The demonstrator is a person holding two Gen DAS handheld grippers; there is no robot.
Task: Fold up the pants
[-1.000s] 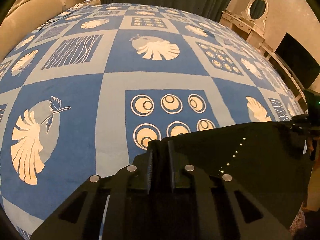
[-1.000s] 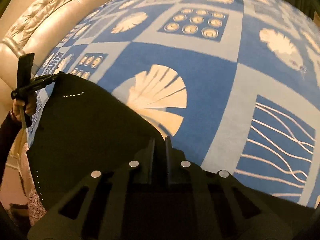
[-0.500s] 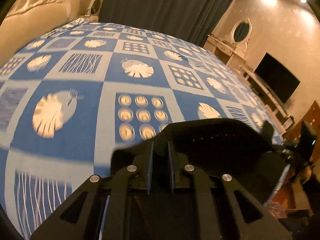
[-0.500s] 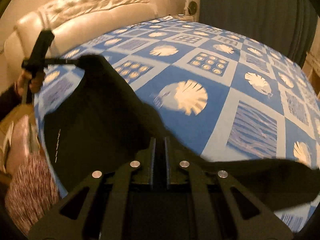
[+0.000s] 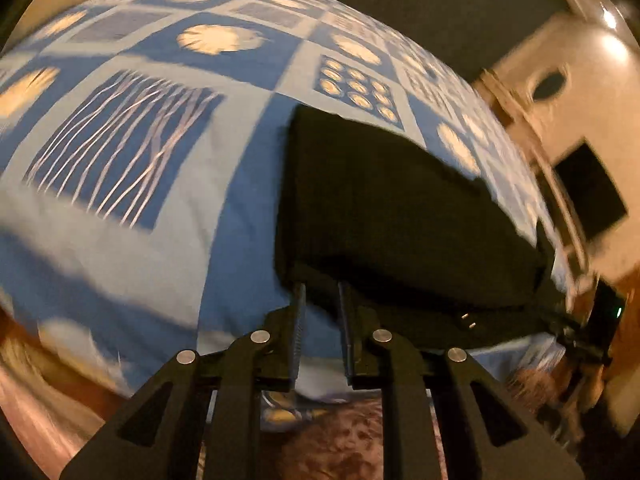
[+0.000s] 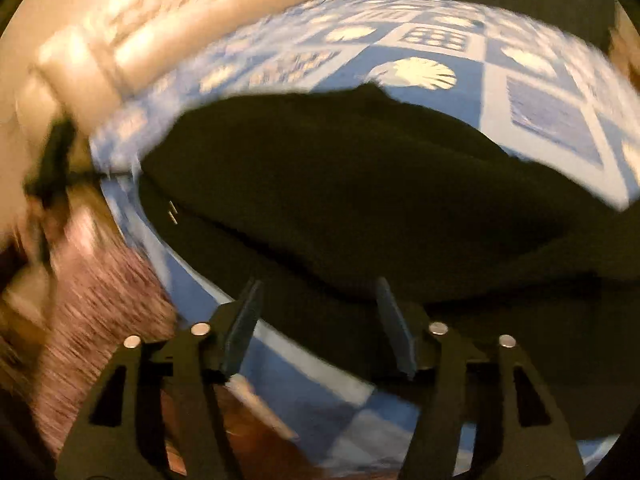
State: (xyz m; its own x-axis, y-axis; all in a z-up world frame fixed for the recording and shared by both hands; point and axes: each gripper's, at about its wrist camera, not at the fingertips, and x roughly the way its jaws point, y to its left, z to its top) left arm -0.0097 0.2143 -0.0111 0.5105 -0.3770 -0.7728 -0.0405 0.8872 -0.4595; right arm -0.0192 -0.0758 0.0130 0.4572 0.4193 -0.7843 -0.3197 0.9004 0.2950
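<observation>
Nearest the camera in the right wrist view, the right gripper [image 6: 318, 300] has its jaws opening; they stand well apart, with nothing pressed between the pads, and the near edge of the black pants [image 6: 360, 184] lies just beyond its fingertips. In the left wrist view the left gripper [image 5: 322, 300] is also opening, its jaws only a narrow slot apart; the near left corner of the pants [image 5: 384, 216] sits right at its tips, and I cannot tell whether any cloth remains between the pads. The pants lie as a dark, doubled slab near the near edge of the bedspread [image 5: 132, 208], a blue and pale checked cover with wavy lines, rings and shell shapes. Below that edge, nearer than the pants, a mottled brownish rug [image 6: 92, 304] shows, blurred. In the left wrist view the right gripper [image 5: 600, 320] shows at the pants' far right end; in the right wrist view the left gripper [image 6: 56, 160] appears as a dark blur beyond the pants' left end. Past the pants the bedspread runs on toward a pale tufted headboard [image 6: 132, 28], and beyond the bed stand a dark curtain [image 5: 420, 12], a pale dresser with an oval mirror [image 5: 548, 84] and a dark screen [image 5: 592, 188].
</observation>
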